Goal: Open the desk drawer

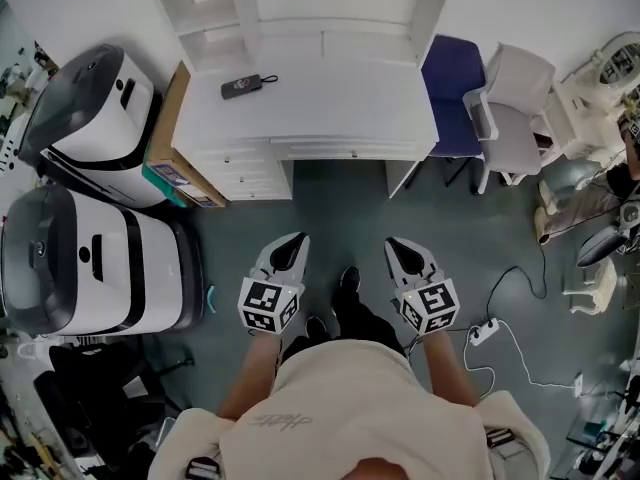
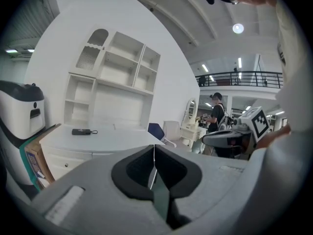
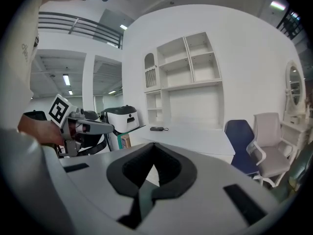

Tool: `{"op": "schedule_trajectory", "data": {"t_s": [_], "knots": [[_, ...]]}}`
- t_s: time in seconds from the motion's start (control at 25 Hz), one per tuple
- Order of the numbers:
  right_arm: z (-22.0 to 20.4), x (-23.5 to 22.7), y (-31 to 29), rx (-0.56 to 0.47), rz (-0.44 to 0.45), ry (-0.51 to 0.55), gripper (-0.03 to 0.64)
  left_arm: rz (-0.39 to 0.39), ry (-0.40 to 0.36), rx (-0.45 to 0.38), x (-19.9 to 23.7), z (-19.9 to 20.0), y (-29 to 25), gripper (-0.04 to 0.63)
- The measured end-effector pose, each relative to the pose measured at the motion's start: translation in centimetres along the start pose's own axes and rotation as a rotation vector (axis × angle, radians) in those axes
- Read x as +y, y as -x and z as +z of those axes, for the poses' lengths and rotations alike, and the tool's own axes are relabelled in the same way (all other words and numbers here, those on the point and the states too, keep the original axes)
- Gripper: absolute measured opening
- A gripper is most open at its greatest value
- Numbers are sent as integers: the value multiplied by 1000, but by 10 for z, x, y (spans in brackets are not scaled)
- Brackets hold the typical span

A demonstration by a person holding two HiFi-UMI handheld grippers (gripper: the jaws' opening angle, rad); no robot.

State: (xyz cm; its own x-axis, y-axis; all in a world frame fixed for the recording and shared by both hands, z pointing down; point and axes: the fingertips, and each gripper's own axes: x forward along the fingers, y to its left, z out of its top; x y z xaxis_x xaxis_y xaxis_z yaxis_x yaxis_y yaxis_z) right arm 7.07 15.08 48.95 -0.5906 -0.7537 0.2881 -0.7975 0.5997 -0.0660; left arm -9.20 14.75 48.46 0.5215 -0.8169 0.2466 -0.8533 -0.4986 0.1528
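Left gripper and right gripper held side by side, both jaws pressed together, empty; shut desk drawer well apart at 12 o'clock.

We cannot tell what the small black corded object on the white table is; it shows too small. The white shelf unit behind it is cut off by the head view's top edge.

No text can be read: a faint script line printed on the person's shirt and the label on the cardboard box beside the desk are too small to be made out.
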Motion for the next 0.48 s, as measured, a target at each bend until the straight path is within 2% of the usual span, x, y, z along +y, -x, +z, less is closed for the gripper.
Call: {"op": "schedule_trajectory", "data": {"t_s": [0.32, 0.48], "knots": [[5, -95, -44, 1, 10, -37, 2, 3, -128, -2, 13, 68, -99, 15], [10, -134, -71, -11, 20, -27, 2, 22, -151, 8, 26, 80, -134, 15]]}}
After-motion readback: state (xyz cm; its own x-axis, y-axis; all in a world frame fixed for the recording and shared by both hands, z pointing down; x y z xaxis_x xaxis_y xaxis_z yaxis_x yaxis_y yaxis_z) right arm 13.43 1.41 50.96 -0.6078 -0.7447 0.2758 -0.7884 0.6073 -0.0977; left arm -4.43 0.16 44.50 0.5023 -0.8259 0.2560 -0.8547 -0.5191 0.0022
